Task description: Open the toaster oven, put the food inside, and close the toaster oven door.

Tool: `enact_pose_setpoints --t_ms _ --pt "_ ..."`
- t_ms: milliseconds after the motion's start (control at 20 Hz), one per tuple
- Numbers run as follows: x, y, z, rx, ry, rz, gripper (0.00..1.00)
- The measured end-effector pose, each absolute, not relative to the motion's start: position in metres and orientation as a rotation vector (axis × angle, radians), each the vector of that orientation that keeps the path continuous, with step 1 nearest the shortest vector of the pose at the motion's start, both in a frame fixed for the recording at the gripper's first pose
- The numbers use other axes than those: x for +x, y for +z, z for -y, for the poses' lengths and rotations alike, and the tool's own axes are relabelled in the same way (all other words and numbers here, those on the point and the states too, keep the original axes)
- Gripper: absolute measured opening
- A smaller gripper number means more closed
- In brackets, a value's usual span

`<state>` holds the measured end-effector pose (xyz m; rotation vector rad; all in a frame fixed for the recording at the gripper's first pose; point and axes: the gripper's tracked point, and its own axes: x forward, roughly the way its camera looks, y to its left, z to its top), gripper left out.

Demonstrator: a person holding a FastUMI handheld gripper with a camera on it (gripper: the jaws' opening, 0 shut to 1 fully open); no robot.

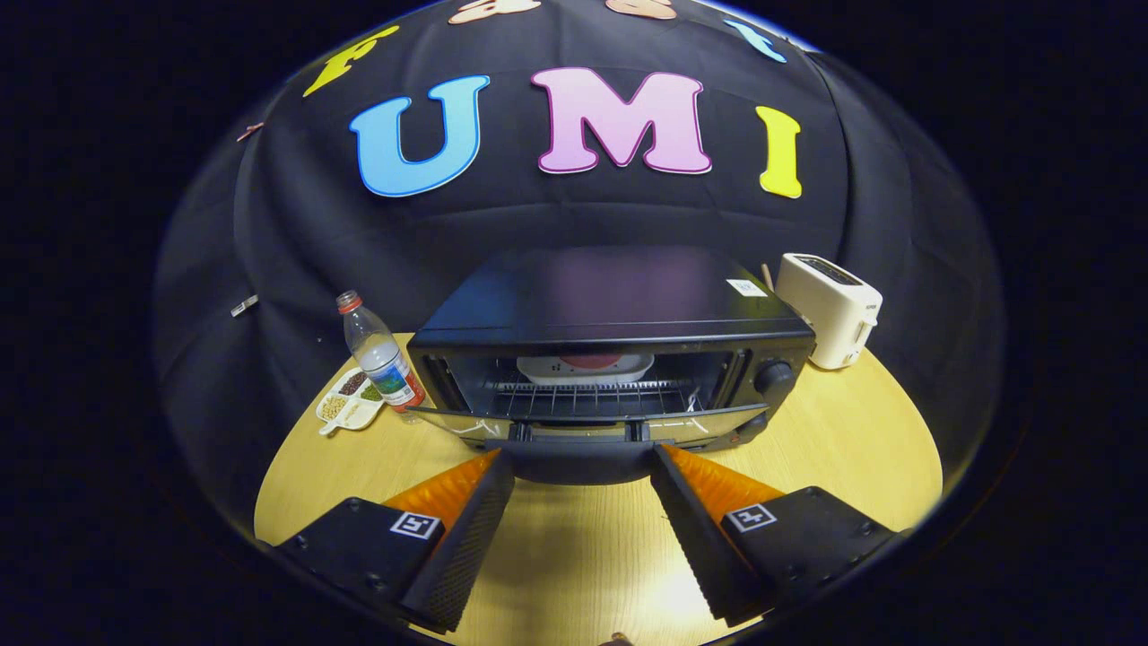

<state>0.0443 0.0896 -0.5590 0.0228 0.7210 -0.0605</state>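
**Before the fingers: oven door down, food already on the rack**

Nearest me, my gripper [581,467] stands wide open and holds nothing; its fingertips flank the dark handle [578,458] of the lowered glass door [583,423] without pressing on it. Just beyond, the black metal toaster oven [619,345] sits on the pale round wooden table [843,440], cavity exposed. Inside, a white plate carrying something red [587,365] rests on the wire rack [583,395].

Judgement: loading looks done, closing remains. Next move calls for getting under the handle and swinging the door up until it seats.

Beside the oven: a clear plastic bottle with a red cap [381,352], a white divided dish of beans [348,400], and a white pop-up toaster [830,309].

Writing: small stickers and labels present, none legible.
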Motion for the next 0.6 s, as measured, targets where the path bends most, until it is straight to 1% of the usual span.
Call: enact_pose_setpoints --t_ms 350,450,600 --pt "0.017 -0.533 -0.099 0.0 0.0 -0.696 0.99" --pt "0.005 -0.509 -0.087 0.007 -0.01 -0.668 0.99" --pt "-0.008 -0.453 -0.052 0.004 -0.049 -0.585 0.99"
